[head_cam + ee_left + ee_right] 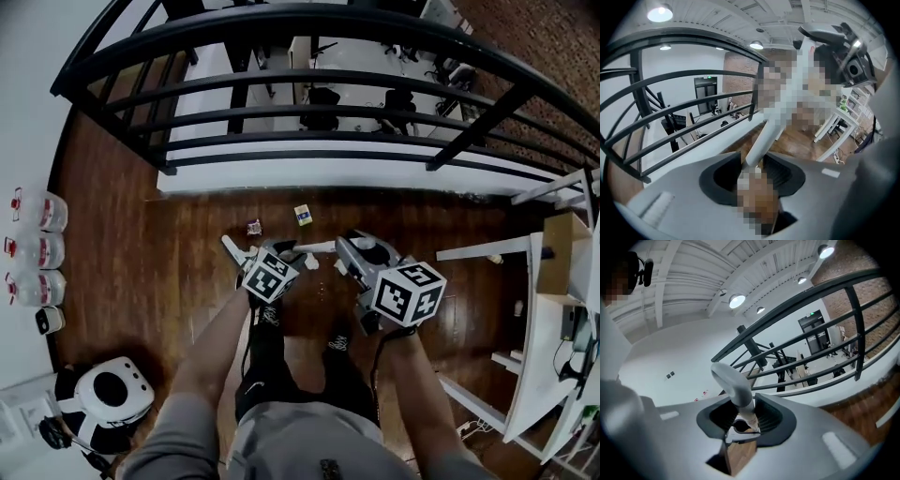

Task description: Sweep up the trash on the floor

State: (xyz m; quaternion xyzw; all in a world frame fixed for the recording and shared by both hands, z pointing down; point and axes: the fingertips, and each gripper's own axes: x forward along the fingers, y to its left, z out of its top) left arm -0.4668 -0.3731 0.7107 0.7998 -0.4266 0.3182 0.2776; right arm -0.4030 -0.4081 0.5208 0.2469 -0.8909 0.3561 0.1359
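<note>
- Both jaws clamped, fyi: left gripper (752,173) on long white pole (761,140), right gripper (740,420) on grey curved handle (733,383).
- Purple wrapper (254,226) and small yellow box (303,215) lie just ahead, closer to left gripper.

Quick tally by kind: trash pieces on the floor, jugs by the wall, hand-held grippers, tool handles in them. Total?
Trash pieces: 2
Jugs: 3
Hand-held grippers: 2
Tool handles, one gripped in each: 2
Total: 9
</note>
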